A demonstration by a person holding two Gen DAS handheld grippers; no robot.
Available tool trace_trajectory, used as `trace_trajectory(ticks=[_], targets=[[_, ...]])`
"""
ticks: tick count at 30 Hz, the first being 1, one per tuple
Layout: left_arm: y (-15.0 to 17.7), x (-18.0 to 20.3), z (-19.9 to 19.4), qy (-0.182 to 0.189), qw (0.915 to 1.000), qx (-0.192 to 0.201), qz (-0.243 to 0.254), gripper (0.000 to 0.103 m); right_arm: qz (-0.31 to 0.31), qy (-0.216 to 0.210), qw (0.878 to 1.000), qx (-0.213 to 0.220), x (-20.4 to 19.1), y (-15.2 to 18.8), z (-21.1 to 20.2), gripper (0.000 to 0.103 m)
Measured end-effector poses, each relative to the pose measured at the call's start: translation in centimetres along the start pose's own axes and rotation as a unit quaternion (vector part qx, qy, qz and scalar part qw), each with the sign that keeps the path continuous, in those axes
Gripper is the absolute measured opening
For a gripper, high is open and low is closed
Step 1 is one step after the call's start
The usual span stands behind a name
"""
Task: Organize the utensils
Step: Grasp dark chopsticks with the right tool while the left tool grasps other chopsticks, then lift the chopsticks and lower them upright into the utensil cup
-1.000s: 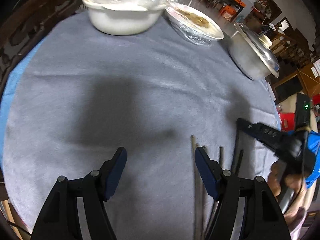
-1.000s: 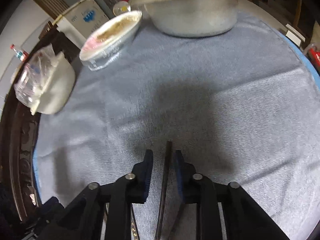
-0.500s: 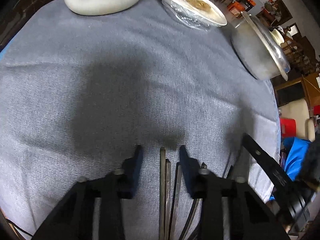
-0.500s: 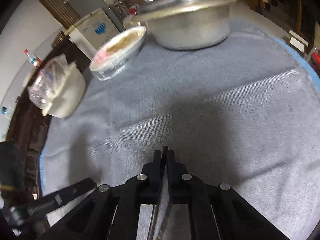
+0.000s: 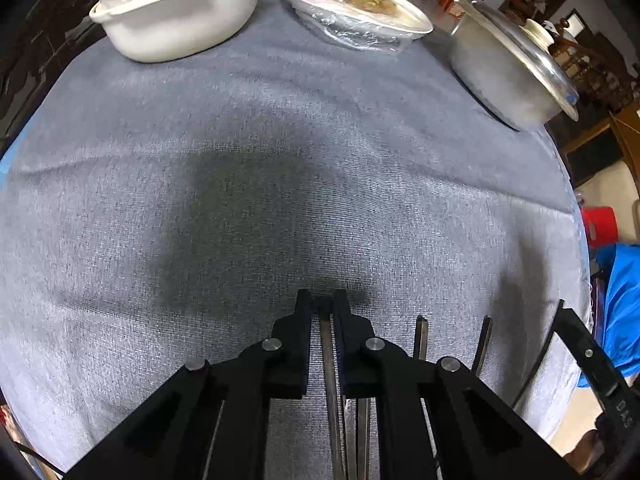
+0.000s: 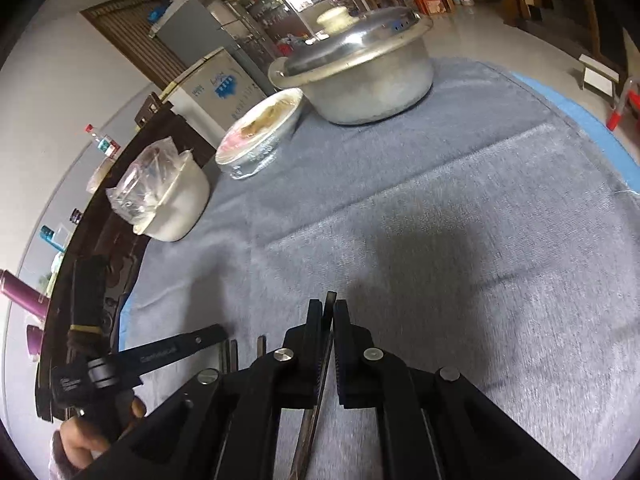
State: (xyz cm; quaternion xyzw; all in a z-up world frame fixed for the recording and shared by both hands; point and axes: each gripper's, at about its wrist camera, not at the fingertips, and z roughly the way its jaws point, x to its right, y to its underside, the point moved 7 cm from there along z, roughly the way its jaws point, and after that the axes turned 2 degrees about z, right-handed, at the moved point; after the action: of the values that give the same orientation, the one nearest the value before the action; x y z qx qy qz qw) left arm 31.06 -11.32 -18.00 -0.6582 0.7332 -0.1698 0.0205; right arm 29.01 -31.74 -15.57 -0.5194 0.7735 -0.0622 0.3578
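Several dark chopsticks lie near the front edge of the grey tablecloth. My left gripper is shut on two chopsticks that run back between its fingers. Two more chopsticks lie just to its right. My right gripper is shut on one chopstick whose tip sticks out past the fingertips, held a little above the cloth. The right gripper also shows at the right edge of the left wrist view; the left gripper shows at the left in the right wrist view.
At the back of the table stand a white dish with a plastic bag, a plastic-wrapped bowl of food and a lidded metal pot. A dark wooden chair back borders the left side. The table edge drops off at right.
Both grippers have closed: the left onto two chopsticks, the right onto one. The left gripper shifted right over the chopsticks. The right gripper has lifted.
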Motion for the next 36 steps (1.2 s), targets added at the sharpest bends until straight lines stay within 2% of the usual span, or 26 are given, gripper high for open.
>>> trace_trajectory(ticks=[5, 9, 12, 15, 20, 27, 32, 36], targets=[[0.5, -0.8, -0.5, -0.013, 0.9997, 0.008, 0.017, 0.006, -0.020, 0.008, 0.999, 0.029, -0.2, 0.0, -2.1, 0.006], [1.5, -2.6, -1.6, -0.011, 0.9998, 0.014, 0.004, 0.005, -0.019, 0.011, 0.999, 0.044, 0.3, -0.4, -3.9, 0.006], [2.2, -3.4, -4.2, 0.004, 0.9991, 0.042, -0.003, 0.005, -0.022, 0.002, 0.998, 0.064, -0.2, -0.6, -6.0, 0.006], [3.0, -3.7, -8.3, 0.009, 0.9961, 0.088, 0.002, 0.005, -0.038, -0.009, 0.995, 0.088, -1.8, -0.2, -8.4, 0.006], [4.9, -3.3, -16.1, 0.022, 0.9839, 0.177, 0.009, 0.005, -0.070, -0.020, 0.986, 0.147, -4.7, 1.2, -13.6, 0.005], [11.1, -3.6, -25.0, 0.035, 0.9581, 0.284, 0.008, 0.005, -0.099, -0.026, 0.970, 0.221, -7.9, 5.3, -20.0, 0.005], [14.5, -2.8, -28.1, 0.029, 0.9399, 0.340, 0.012, 0.005, -0.110, -0.019, 0.958, 0.265, -9.6, 8.2, -23.1, 0.005], [15.5, -2.4, -29.8, 0.038, 0.9327, 0.358, 0.015, 0.005, -0.122, -0.019, 0.952, 0.280, -10.9, 9.7, -24.7, 0.005]])
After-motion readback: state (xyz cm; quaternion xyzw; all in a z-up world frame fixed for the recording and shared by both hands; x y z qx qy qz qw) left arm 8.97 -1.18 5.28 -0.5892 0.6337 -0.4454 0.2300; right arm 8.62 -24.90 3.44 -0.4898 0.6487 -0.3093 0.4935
